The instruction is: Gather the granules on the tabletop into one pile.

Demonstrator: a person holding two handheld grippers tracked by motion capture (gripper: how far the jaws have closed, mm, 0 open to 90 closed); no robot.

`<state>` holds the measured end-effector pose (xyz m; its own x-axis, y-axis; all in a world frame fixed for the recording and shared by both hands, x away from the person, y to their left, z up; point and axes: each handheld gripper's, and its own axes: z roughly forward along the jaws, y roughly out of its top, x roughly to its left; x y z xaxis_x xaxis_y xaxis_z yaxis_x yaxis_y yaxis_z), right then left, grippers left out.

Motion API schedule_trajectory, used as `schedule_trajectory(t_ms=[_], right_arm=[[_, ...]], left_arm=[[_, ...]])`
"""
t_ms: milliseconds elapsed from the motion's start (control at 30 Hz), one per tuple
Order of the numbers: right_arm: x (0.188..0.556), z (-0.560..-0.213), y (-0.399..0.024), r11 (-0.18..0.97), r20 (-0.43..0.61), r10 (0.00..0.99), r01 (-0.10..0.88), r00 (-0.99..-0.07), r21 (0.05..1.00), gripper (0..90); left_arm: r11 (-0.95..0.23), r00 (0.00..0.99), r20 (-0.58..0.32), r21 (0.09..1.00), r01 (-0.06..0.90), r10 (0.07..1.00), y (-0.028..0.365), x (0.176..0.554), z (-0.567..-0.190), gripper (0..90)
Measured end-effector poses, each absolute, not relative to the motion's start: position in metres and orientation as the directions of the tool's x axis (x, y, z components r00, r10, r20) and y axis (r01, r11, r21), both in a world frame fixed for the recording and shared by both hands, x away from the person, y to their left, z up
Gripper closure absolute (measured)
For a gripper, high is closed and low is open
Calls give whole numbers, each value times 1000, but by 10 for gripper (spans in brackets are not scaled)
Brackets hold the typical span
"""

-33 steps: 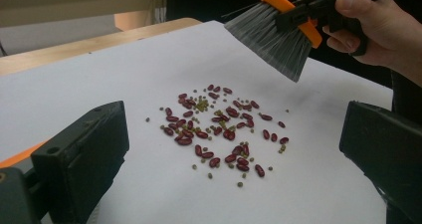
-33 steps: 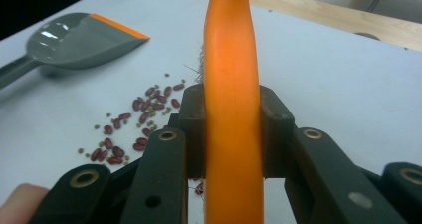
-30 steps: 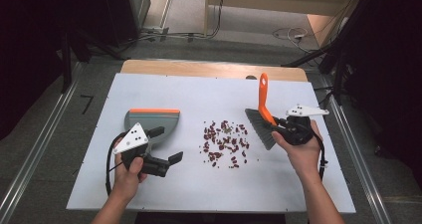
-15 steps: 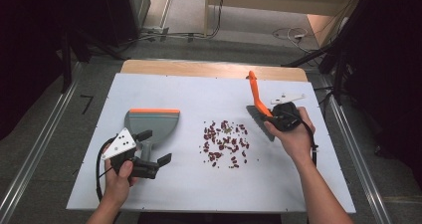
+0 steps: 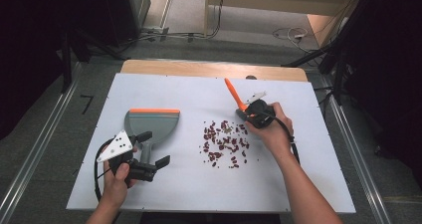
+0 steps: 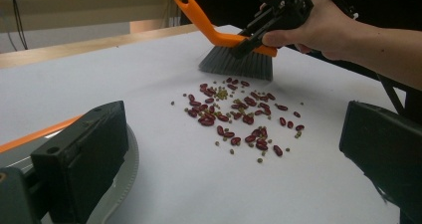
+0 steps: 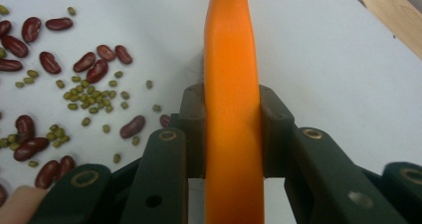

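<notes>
While the white table (image 5: 149, 194) carried everything, the pile of beans (image 5: 225, 143) near its middle served as the landmark. Well to the left of the beans lay the dustpan (image 5: 151, 126) — grey, with an orange strip along its far edge and its handle pointing toward the person. Over that handle hung the left gripper (image 5: 153, 148), held in the left hand (image 5: 117, 183) nearer the person than the pan; its jaws stood wide apart with nothing pressed between them, one black jaw at each side of the left gripper view. The beans themselves — dark red ones mixed with small green ones — lay scattered loose on the bare table. Just beyond them, to their right, the brush (image 6: 238, 63) had its grey bristles down close to the far edge of the pile. The right gripper (image 7: 231, 129) was clamped on the brush's orange handle, a pad pressed against each side, and the handle slanted up and away from the beans. The right hand (image 5: 271, 132) sat right of the beans.
</notes>
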<state>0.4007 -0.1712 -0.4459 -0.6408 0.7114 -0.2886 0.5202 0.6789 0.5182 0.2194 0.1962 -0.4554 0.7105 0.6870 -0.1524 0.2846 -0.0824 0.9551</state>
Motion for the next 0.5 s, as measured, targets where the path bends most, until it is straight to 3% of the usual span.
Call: schedule_trajectory(t_ms=[500], right_arm=[[382, -448, -157, 711, -234, 657, 486, -716, 508, 691]], left_arm=[[-99, 719, -147, 953, 288, 680, 193, 221, -457, 0]])
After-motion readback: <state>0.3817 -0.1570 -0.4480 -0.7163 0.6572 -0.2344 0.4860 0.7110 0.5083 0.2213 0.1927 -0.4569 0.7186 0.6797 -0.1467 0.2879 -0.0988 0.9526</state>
